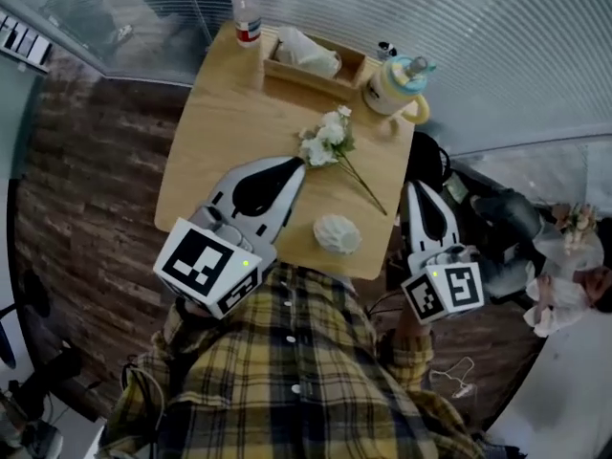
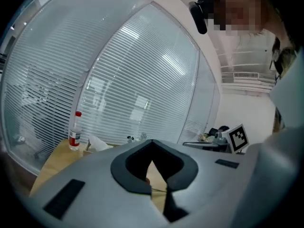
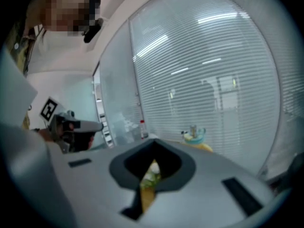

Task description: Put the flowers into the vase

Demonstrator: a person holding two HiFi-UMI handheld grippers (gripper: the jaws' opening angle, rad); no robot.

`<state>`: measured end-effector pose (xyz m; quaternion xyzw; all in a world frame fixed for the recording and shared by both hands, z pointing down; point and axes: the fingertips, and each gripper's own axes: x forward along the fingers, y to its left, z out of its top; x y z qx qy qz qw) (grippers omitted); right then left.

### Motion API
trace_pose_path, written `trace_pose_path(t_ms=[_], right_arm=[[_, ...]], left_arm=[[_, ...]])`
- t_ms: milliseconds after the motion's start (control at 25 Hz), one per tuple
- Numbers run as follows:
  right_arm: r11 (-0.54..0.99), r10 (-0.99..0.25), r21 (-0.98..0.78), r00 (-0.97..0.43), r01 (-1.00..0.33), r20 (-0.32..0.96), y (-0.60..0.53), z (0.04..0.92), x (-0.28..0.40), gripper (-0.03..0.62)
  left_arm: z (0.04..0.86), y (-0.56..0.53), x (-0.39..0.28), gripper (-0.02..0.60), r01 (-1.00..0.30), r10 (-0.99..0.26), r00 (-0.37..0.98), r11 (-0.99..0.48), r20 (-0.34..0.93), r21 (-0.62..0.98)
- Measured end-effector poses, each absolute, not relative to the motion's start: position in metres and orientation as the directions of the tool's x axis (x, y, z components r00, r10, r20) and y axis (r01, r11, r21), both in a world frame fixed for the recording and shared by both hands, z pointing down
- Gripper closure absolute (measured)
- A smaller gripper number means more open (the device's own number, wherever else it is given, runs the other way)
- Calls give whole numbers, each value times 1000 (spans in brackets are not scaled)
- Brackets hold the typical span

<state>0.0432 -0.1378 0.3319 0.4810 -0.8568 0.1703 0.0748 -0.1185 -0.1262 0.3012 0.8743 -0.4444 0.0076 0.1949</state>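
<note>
Small wooden table [image 1: 206,151], blinds close behind its far edge, where a bottle [image 1: 247,12], tissue box [image 1: 311,60] and yellow mug [image 1: 397,86] stand. The flowers [image 1: 330,144] lie mid-table and the white vase [image 1: 337,234] stands near the front edge. Left gripper [image 1: 298,163] hangs over the bare wood, jaws pressed together on nothing, tip just beside the blossoms. Right gripper [image 1: 417,187] hovers off the table's right edge, jaws closed too, holding nothing
</note>
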Motion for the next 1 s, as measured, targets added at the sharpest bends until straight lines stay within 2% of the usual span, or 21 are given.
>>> trace_pose_path(t_ms=[240,440,720,1000], right_arm=[[318,-865,-211,-374,-924,335,-128,346,62,582],[244,-871,-221,-314,-944,377,-111,361,82,582],[249,-856,-237,-328,-939,399,-111,374,103,582],[287,-827,-239,-365,-928,427,-117,394,109,582]], left_arm=[[335,-137,-102,572,-672,-628,736,-629,253,391],[365,-140,-75,572,-621,-549,782,-649,294,440],[402,-138,-49,572,-617,-507,785,-585,357,525],[439,-135,-43,571,-600,-464,787,-426,407,677]])
